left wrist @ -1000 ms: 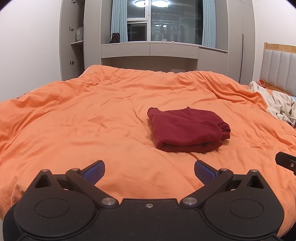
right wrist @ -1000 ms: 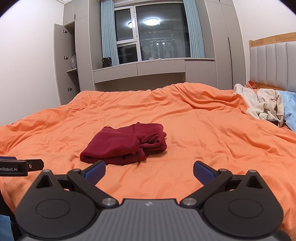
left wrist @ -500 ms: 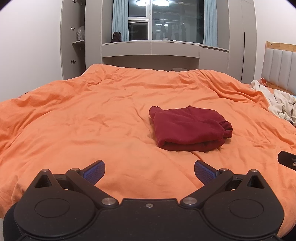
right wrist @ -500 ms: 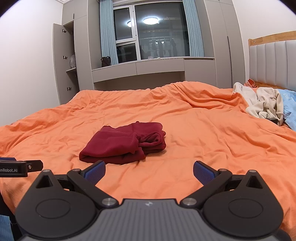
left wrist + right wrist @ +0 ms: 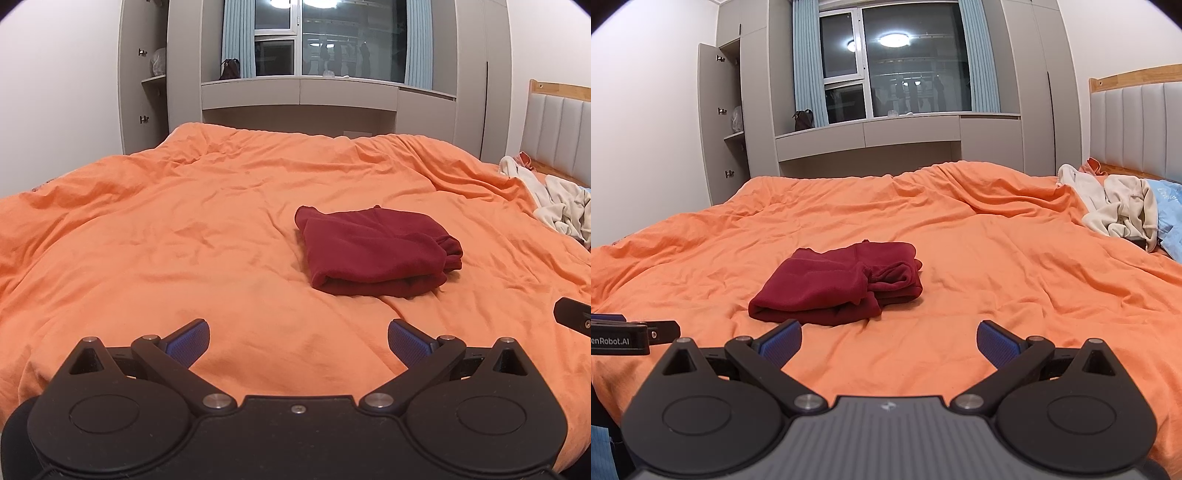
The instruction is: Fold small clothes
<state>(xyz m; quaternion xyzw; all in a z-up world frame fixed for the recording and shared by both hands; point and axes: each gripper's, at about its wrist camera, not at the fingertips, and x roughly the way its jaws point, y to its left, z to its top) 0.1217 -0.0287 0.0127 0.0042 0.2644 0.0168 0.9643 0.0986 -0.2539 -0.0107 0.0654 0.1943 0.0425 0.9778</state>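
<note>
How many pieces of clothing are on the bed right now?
3 visible: a folded dark red garment mid-bed, plus a crumpled cream garment and a light blue one by the headboard. More may be hidden in that pile.

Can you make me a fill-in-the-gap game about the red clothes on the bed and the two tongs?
1. The folded clothes are dark ____ in colour.
2. They lie on a blanket that is ____ in colour.
3. The left tongs and the right tongs are both ____, holding nothing.
4. The cream clothes near the headboard are in a heap, not ____.

Missing words: red; orange; open; folded
</note>
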